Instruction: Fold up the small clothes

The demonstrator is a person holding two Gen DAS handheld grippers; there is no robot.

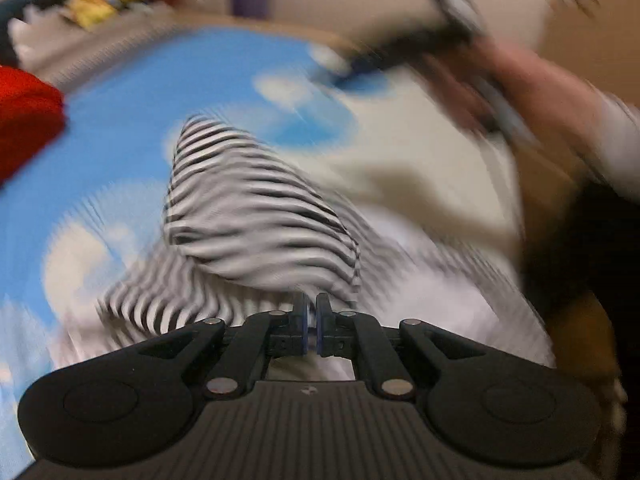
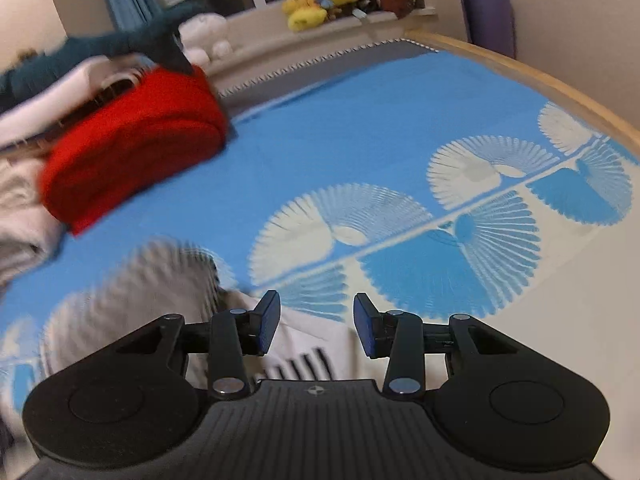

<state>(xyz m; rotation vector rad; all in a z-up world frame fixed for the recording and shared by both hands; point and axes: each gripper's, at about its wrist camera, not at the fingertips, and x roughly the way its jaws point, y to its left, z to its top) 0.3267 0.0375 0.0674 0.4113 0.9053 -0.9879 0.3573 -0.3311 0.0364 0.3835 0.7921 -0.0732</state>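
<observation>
A black-and-white striped garment (image 1: 248, 208) lies bunched on the blue and white patterned sheet (image 1: 120, 128). My left gripper (image 1: 313, 320) is shut on the striped garment's near edge, lifting a fold of it; the view is blurred. My right gripper (image 2: 316, 320) is open and empty, above the sheet, with the striped garment (image 2: 160, 288) just under and left of its fingers. In the left wrist view the right gripper (image 1: 340, 68) shows blurred at the upper right, held by a hand.
A folded red cloth (image 2: 132, 148) sits at the left on a pile of other clothes (image 2: 24, 200). Yellow plush toys (image 2: 316, 0) sit on the windowsill. A wooden bed edge (image 2: 540, 80) runs along the right. A purple bag (image 2: 488, 20) stands by the wall.
</observation>
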